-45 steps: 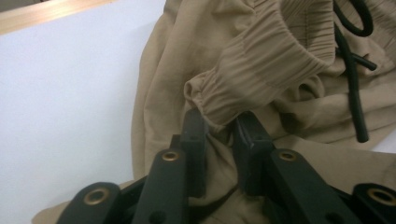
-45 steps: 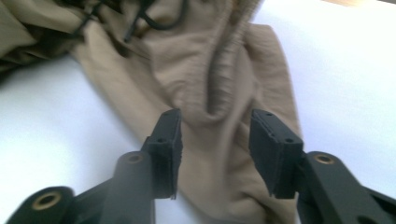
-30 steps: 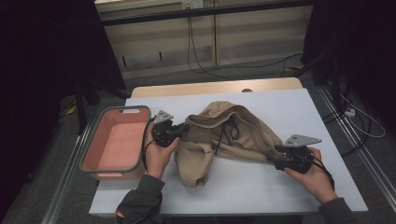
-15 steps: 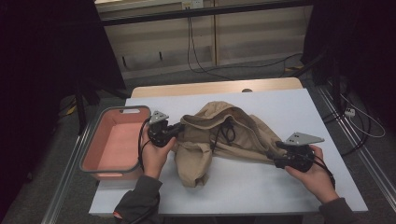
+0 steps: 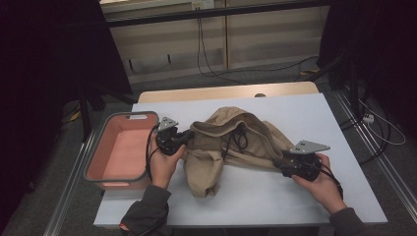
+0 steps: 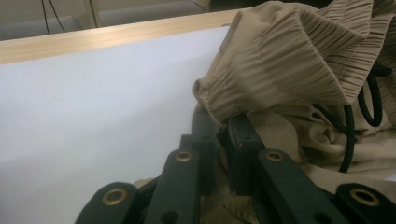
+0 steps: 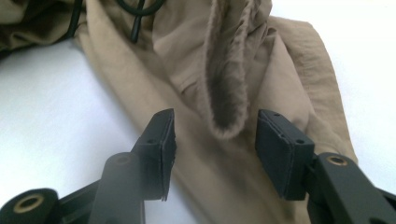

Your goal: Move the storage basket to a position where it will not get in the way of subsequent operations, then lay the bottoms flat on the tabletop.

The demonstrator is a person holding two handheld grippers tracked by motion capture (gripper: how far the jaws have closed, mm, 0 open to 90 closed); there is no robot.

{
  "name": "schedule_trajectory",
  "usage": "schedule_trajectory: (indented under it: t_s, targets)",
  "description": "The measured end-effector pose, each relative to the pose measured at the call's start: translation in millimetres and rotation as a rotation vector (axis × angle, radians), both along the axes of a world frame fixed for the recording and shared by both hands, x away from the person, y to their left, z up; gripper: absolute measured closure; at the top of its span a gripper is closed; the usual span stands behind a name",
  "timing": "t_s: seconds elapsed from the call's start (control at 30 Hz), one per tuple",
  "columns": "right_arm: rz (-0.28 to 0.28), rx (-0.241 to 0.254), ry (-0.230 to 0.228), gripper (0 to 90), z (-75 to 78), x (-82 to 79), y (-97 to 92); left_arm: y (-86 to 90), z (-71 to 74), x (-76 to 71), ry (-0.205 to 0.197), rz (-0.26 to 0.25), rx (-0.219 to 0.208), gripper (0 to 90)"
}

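A tan garment [image 5: 246,129] with a gathered elastic waistband and a black drawstring [image 5: 238,140] lies crumpled on the white table [image 5: 300,110]. My left gripper [image 5: 189,135] is at its left end. In the left gripper view the gripper [image 6: 223,125] is shut on the waistband edge of the garment [image 6: 289,60]. My right gripper [image 5: 279,162] is at the garment's right end, low over the table. In the right gripper view its jaws have just been closing a little. The gripper [image 7: 215,135] is still open, and a raised fold of the garment [image 7: 229,93] stands between the pads untouched.
A pink bin [image 5: 120,117] with a grey rim sits at the table's left edge, beside my left hand. Bare table lies in front of and behind the garment. Cables run across the floor beyond the wooden far edge [image 5: 226,92].
My right gripper has edged slightly left toward the garment's end. The left gripper and the garment have hardly moved.
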State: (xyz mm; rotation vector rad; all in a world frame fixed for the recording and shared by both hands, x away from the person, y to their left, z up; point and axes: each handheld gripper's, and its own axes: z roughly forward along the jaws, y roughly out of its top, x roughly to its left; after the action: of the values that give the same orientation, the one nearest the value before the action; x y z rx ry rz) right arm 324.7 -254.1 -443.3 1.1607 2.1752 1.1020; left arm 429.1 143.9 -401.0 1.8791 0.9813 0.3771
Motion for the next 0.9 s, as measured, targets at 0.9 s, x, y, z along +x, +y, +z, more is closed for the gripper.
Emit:
schedule_trajectory:
  t_s: [0.9]
  targets:
    - [-0.029, 0.109, -0.123, 76.4, 43.8, 12.0, -11.1, 3.6, 13.0, -1.0, 0.019, -0.005, -0.034, 83.7]
